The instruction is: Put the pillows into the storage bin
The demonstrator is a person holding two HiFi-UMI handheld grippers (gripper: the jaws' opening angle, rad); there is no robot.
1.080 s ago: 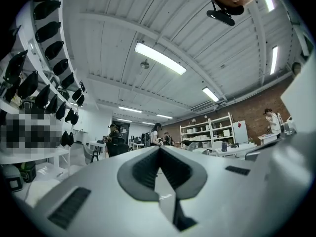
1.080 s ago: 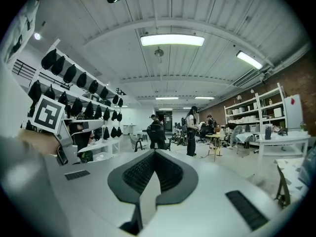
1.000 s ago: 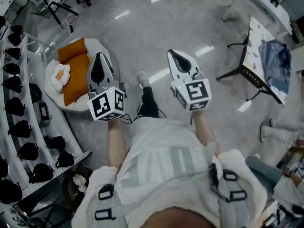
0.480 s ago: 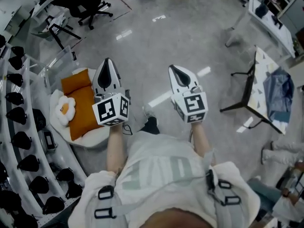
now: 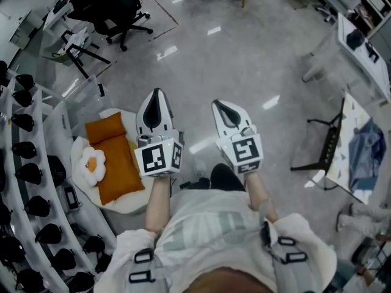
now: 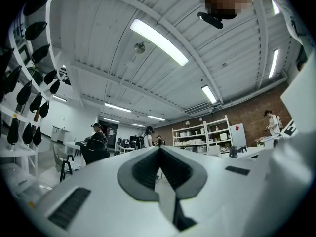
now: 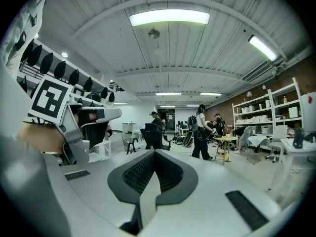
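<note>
Left gripper (image 5: 157,96) and right gripper (image 5: 220,107), jaws together on nothing, hang beside the 2 orange pillows (image 5: 118,165) on a white cushion (image 5: 124,204), which look light and squashy, best pinched at a corner.

You work under bright, even ceiling tubes (image 7: 169,17) at 12 o'clock; the floor (image 5: 244,66) shows glare, and the edges bow and darken.

White left gripper (image 5: 157,94), right gripper (image 5: 222,105); white T-shirt (image 5: 208,224).

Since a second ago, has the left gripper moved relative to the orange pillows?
Yes. In the head view the left gripper has shifted up-frame, further ahead of the orange pillows than before.
</note>
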